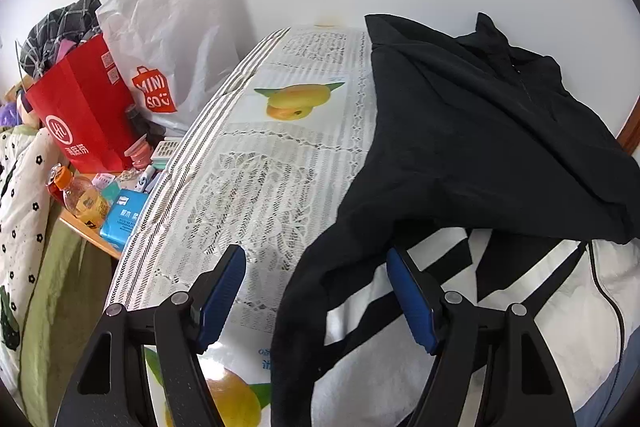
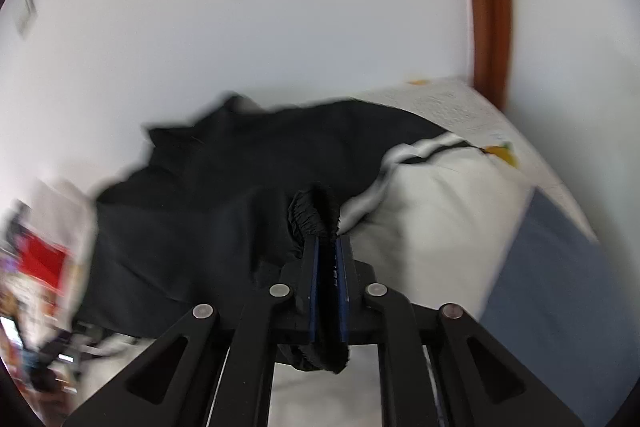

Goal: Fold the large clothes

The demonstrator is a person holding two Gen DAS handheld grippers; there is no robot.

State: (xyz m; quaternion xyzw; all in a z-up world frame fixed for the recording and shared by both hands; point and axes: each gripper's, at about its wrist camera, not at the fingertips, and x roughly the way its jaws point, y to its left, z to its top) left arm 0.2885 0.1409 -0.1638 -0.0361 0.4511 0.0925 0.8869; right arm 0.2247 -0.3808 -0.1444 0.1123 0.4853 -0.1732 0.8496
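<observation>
A large black and white jacket (image 1: 480,147) lies spread on a table with a lace and fruit-print cloth (image 1: 256,187). My left gripper (image 1: 316,259) is open, its blue pads either side of the jacket's black left edge and bare cloth. In the right wrist view the jacket (image 2: 224,195) is blurred. My right gripper (image 2: 326,247) is shut on the jacket's black elastic cuff (image 2: 314,215), which bunches up past the fingertips and hangs out below the jaws.
Left of the table a side shelf holds a red paper bag (image 1: 80,115), a white Miniso bag (image 1: 168,51), an orange-capped bottle (image 1: 80,195) and a blue tissue pack (image 1: 124,215). A white wall stands behind. A brown wooden frame (image 2: 488,3) rises at the right.
</observation>
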